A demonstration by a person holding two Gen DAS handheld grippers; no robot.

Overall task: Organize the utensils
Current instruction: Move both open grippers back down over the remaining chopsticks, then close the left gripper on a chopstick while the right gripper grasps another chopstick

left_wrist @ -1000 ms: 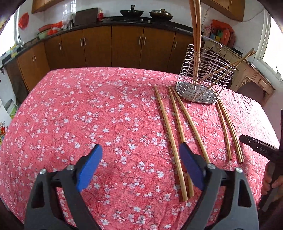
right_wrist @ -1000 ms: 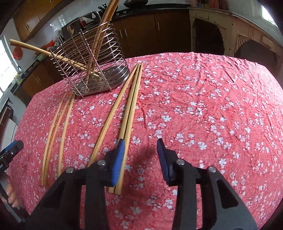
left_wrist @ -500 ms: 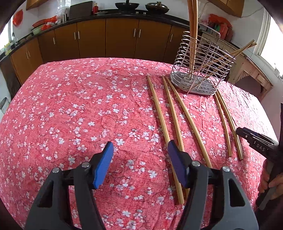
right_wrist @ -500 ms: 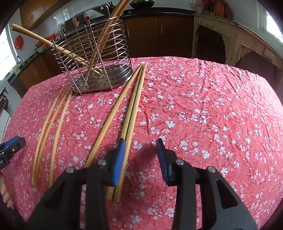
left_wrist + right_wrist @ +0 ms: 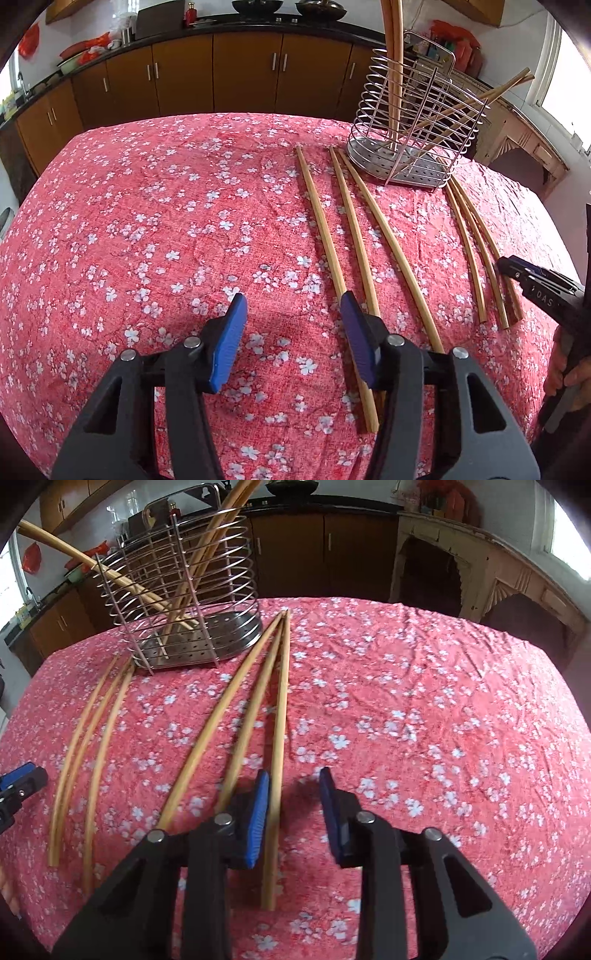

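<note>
Since a second ago the left gripper (image 5: 291,321) has narrowed its empty jaws and closed in toward the rack (image 5: 413,147). Three sticks (image 5: 343,236) lie on the desk (image 5: 147,221) left of the rack, ends toward it, presumably for easy pickup. The right gripper (image 5: 291,805) hovers open-jawed, empty, beside their near ends.

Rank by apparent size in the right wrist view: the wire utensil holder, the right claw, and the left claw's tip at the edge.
1. right claw, inflated by nearness to the camera.
2. wire utensil holder, farther off, so possibly truly bigger.
3. left claw, only its tip visible at the left edge.
</note>
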